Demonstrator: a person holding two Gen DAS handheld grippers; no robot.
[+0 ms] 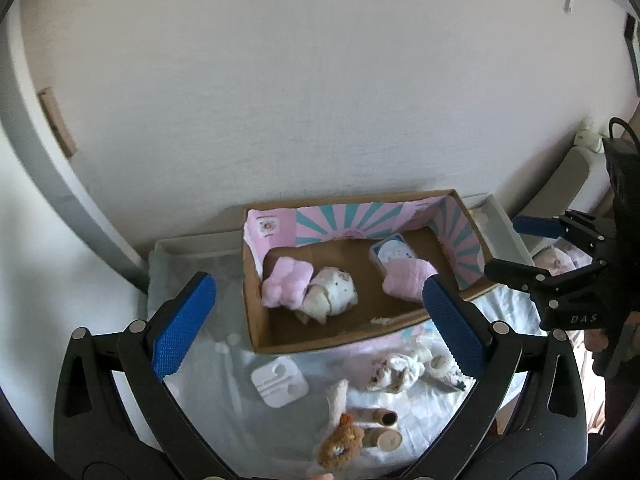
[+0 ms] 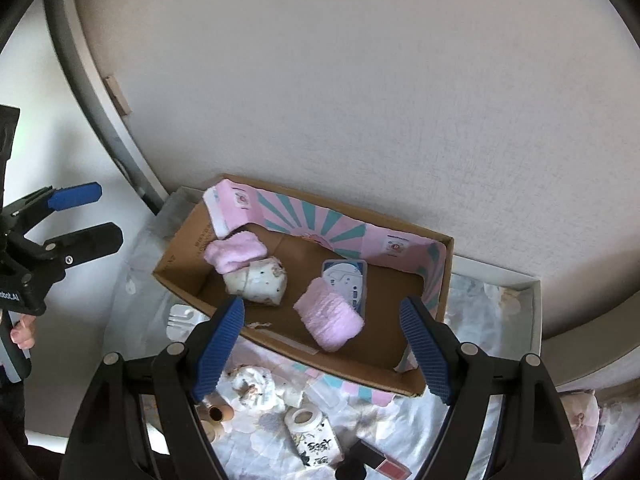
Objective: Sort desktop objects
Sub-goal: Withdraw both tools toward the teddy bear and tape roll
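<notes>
Unsorted small objects, among them a crumpled white patterned cloth [image 1: 396,372] and a white tape roll [image 2: 306,420], lie on the desk below and in front of the open cardboard box [image 2: 184,248]. Right tool [image 2: 322,344] and left tool [image 1: 320,320] both stand wide open, holding nothing. By the right wrist view, the tape roll lies nearest the right tool, just short of its fingertips.

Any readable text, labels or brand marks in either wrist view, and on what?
"DAS": on the right gripper, its black body.
"...obot.AI", start cut off: on the left gripper, its body.
Print on the cardboard box flap, the blue-and-white card and the small white carton: too blurred.
</notes>
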